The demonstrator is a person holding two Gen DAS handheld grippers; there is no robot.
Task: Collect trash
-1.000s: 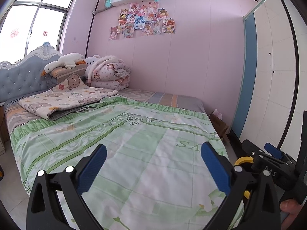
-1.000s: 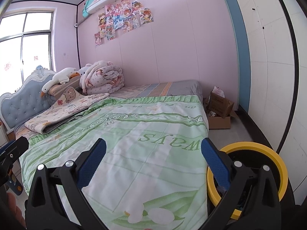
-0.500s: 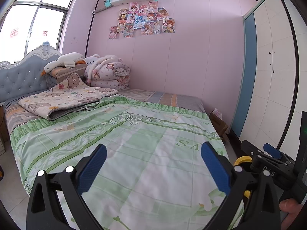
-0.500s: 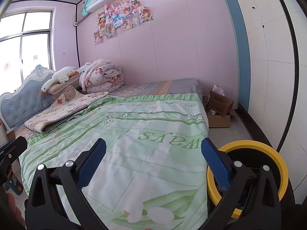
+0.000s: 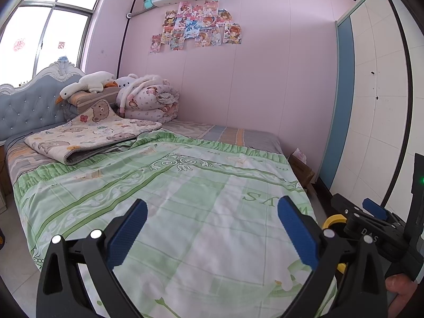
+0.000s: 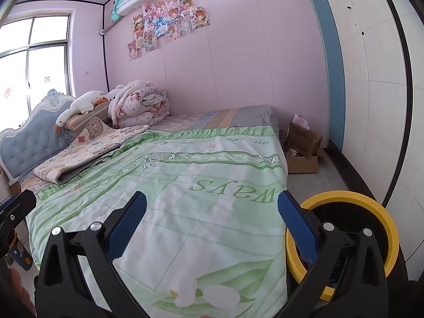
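Both grippers hovering over the foot of the bed, bin at the bedside

Little is changing from a second ago: the left gripper [image 5: 212, 228] and right gripper [image 6: 212, 225] are staying above the green quilt [image 6: 185, 185], each with its two blue-padded fingers [image 6: 127, 228] standing wide apart and gripping nothing, while the right view is drifting slightly toward the bed. One yellow-rimmed trash bin [image 6: 371, 204] is standing on the floor at 4 o'clock in the right view, just beside the bed's corner. One open cardboard box [image 6: 304, 143] is sitting at 2 o'clock by the wall. No loose trash is showing clearly on the quilt. One goose plush [image 5: 87, 84] is lying at 10 o'clock near the headboard [image 5: 29, 106].
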